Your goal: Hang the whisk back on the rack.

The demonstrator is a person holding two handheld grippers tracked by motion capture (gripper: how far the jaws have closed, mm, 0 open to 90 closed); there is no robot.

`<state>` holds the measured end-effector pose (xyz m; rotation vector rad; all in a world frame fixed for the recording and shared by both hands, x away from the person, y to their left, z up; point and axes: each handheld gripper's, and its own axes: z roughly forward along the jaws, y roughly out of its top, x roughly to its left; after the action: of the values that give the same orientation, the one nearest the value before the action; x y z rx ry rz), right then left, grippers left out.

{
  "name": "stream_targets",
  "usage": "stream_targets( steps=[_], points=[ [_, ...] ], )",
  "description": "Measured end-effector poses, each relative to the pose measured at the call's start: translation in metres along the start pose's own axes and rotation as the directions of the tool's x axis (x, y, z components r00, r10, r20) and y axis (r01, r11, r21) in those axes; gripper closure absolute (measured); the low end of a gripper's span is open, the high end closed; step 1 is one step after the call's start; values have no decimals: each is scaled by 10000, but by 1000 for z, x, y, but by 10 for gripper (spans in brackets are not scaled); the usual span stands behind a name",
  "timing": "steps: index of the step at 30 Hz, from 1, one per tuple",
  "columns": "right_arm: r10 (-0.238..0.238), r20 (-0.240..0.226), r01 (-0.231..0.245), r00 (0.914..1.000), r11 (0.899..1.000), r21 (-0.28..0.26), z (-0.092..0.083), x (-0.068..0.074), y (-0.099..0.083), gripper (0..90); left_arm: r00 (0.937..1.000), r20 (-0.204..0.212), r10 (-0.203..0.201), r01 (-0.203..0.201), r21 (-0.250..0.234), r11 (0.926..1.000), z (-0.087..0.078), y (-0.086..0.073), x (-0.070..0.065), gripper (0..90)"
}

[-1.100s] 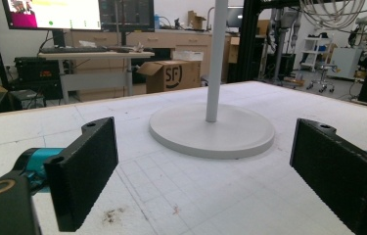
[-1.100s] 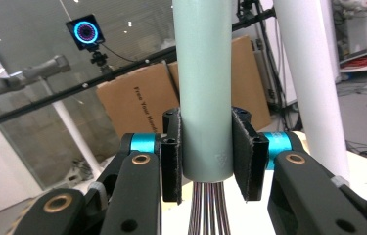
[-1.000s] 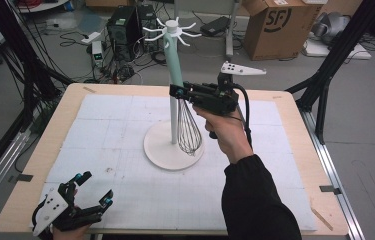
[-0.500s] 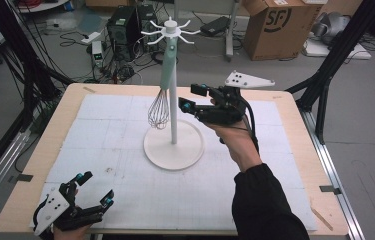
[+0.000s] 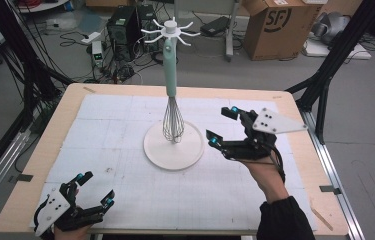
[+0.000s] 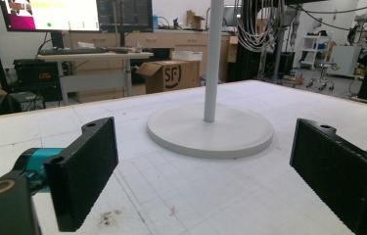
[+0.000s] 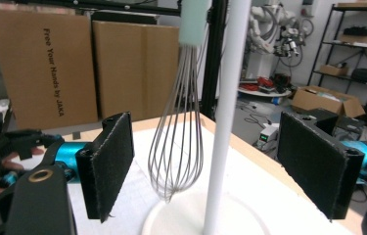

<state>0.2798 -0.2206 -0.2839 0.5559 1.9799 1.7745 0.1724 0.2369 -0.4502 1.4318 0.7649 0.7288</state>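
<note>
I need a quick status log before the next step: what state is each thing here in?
whisk: hanging from the stand's hooks, wires down, held by neither gripper
stand: upright on the table mat
right gripper: jaws have just been opening, now wide, nothing between the pads
left gripper: open, empty, low at the table's near edge

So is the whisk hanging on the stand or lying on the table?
Hanging. The whisk dangles wires-down from a hook at the top of the stand, clear of its base; the right gripper is open beside it.
</note>
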Motion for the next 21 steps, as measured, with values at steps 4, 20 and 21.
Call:
stream_targets(
  steps=[4,20,21],
  points=[
    [317,355,-312,9989,9994,-146,-19,0,-25,210,10000,-13,3,-3,6,10000,1,0,0,111],
    [1182,1601,-1023,9800,9893,-1041,-98,18,-95,199,10000,-36,92,-91,96,9999,3,-1,-2,110],
    [1235,1715,-1044,9774,9877,-1160,-102,18,-98,198,10000,-19,88,-87,85,9999,3,0,-2,111]
  ],
)
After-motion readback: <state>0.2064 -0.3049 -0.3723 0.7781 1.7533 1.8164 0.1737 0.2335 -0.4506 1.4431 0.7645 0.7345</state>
